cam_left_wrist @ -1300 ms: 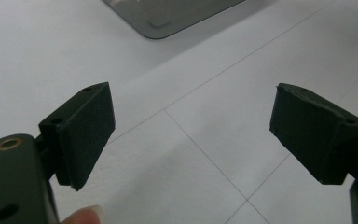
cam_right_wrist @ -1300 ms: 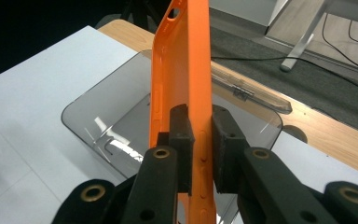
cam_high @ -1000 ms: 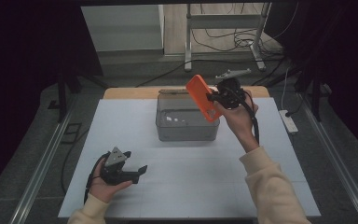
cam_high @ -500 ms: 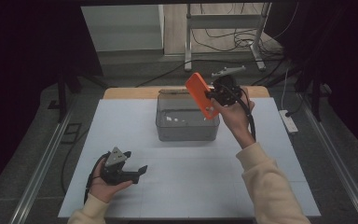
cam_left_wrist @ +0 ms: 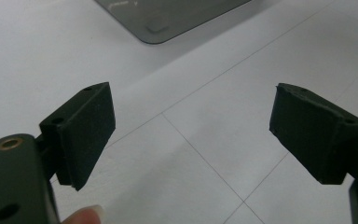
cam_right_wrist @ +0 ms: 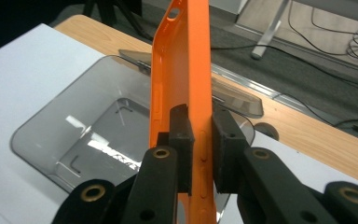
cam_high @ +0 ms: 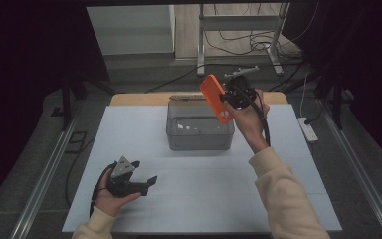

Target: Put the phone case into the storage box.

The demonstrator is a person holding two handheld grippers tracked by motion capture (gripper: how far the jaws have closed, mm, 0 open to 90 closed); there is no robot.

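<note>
One hand-held gripper [cam_right_wrist: 201, 154] clamps orange phone case [cam_right_wrist: 186, 79] above grey bin [cam_high: 199, 132].

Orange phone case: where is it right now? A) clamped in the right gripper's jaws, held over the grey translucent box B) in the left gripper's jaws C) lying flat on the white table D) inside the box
A: in the right gripper view the right gripper has both jaws pressed on the edge of the orange phone case, above the open grey translucent plastic box; the left gripper is open with nothing between its jaws.
</note>
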